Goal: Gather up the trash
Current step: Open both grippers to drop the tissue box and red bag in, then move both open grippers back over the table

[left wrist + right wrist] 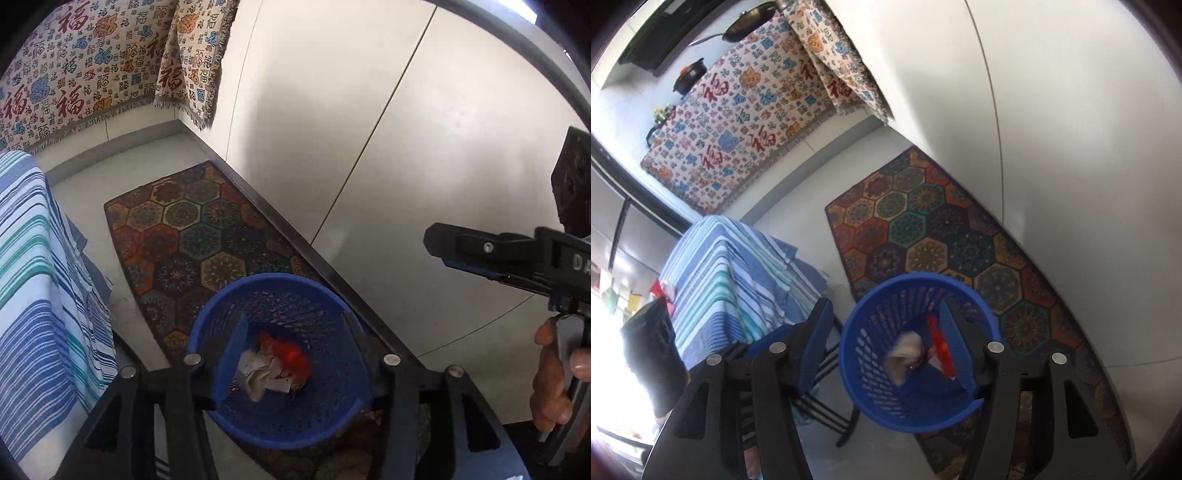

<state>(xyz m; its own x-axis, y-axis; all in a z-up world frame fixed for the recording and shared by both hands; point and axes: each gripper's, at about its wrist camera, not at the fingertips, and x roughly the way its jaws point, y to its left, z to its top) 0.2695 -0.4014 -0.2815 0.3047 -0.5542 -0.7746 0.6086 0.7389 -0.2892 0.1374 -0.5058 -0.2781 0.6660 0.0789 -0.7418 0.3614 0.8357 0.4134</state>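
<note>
A blue mesh trash basket (236,306) stands on the patterned rug; it also shows in the right wrist view (864,332). Inside lie a crumpled white paper (258,373) and a red wrapper (291,352); both also show in the right wrist view, the paper (903,350) and the wrapper (938,343). My left gripper (295,343) hovers over the basket mouth, open and empty. My right gripper (886,336) also hovers above the basket, open and empty. The right gripper's body shows at the right edge of the left wrist view (517,254).
A hexagon-patterned rug (184,229) lies along white cabinet fronts (369,129). A table with a blue striped cloth (731,266) stands to the left, with dark chair legs (827,417) beside the basket. A patterned hanging cloth (746,122) covers the far counter.
</note>
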